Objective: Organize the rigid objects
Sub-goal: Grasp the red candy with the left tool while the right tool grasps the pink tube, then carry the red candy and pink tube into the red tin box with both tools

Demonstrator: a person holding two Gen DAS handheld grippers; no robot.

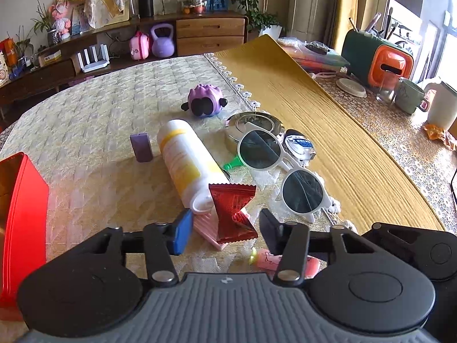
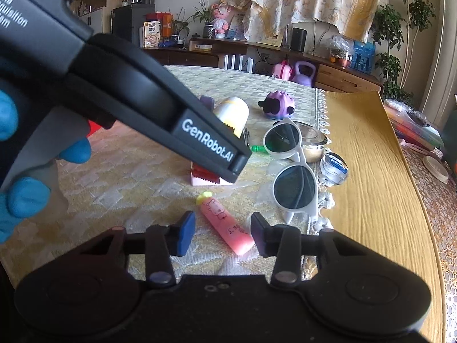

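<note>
Left gripper [image 1: 222, 230] jaws partway in, straddling the pink ribbed block [image 1: 210, 230] with the red foil packet [image 1: 232, 214] lying on it. Pads stand beside both; I cannot tell that they press yet, so I count nothing as held.

Right gripper [image 2: 222, 233] likewise half closed around the pink tube [image 2: 225, 223], which lies slantwise between the pads, yellow cap pointing away from me. Right pad sits just at its near end; left pad looks apart from it.

Beyond my left fingertips: white bottle [image 1: 185, 163] on its side, its cap touching the pink block. Purple block [image 1: 141, 147] further out to the left, purple toy [image 1: 203, 103] furthest. White sunglasses [image 1: 285, 171] ahead to the right, round tin [image 1: 251, 128] behind them. Red box [image 1: 20, 223] at far left edge of my left view, likely the bin.

Step in hand, by my reading: grasping, both sides at once. Next calls for finishing the squeeze, and checking the foil packet doesn't slide off when the left side lifts.
</note>
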